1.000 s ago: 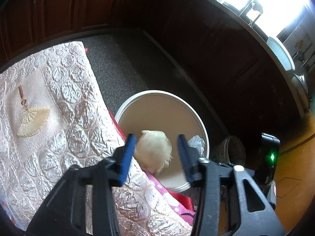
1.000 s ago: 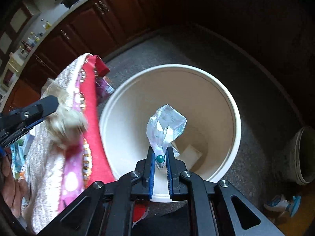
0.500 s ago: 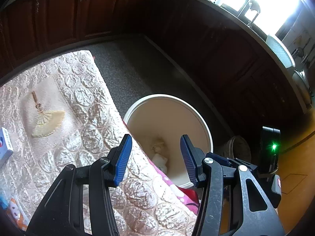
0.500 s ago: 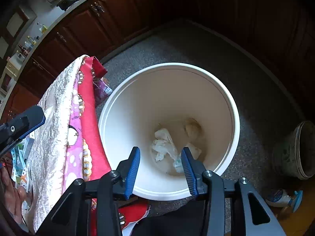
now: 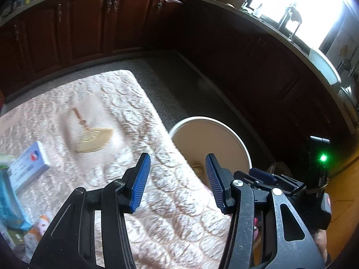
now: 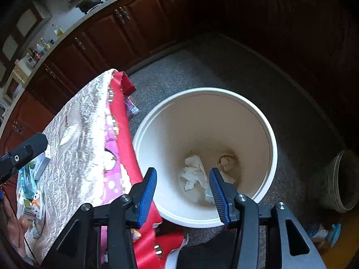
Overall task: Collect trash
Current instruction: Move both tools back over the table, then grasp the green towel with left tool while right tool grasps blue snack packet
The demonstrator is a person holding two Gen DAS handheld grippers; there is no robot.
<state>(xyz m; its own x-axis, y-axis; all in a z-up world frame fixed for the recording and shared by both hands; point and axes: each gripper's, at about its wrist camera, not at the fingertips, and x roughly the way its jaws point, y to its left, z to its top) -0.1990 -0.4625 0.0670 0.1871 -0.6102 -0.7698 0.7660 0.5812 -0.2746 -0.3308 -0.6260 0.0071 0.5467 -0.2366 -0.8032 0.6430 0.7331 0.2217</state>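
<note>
R wrist view: white bucket [image 6: 267, 132] on floor, white crumpled paper [image 6: 194, 174] and tan wad [image 6: 226, 160] at bottom; right gripper [image 6: 182, 188] above, jaws just opening, nothing between.
L wrist view only: box [image 5: 28, 164] on quilted cloth [image 5: 116, 103]; left gripper [image 5: 177, 180] half open, empty.

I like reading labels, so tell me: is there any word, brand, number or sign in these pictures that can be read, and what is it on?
None can be read.
Blue-and-white box on the quilted cloth: a round red-and-blue logo and lines of print, too blurred to read.
Packets at the cloth's near end: colourful print, too small to read.
Bucket, crumpled paper inside it: no text visible.
</note>
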